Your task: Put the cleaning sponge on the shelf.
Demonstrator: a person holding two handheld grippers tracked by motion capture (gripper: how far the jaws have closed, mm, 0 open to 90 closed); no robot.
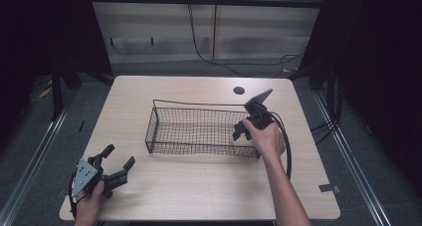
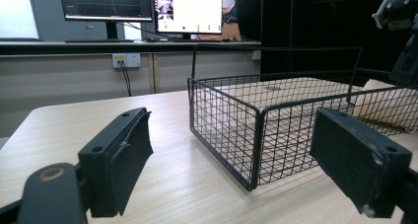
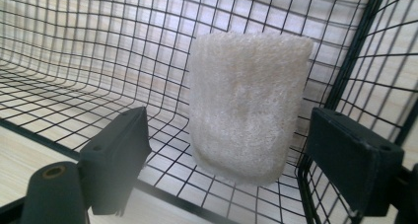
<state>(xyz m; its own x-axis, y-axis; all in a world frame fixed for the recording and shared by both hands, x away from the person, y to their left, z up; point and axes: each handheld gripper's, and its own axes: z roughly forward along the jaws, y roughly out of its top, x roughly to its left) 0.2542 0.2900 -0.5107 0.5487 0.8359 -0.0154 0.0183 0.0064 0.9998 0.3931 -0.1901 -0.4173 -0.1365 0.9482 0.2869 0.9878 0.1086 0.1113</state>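
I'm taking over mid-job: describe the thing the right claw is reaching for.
On the wooden table sits a black wire basket. At its right end, leaning on the mesh by the open right claw, is a pale fuzzy sponge-like pad, the only soft, light thing there.

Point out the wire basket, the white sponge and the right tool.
wire basket (image 1: 199, 131), high view, on its mesh floor.
white sponge (image 3: 244, 110), right gripper view, on the middle of its front face.
right tool (image 1: 245, 131), high view, midway between its fingertips, at the basket's right end.
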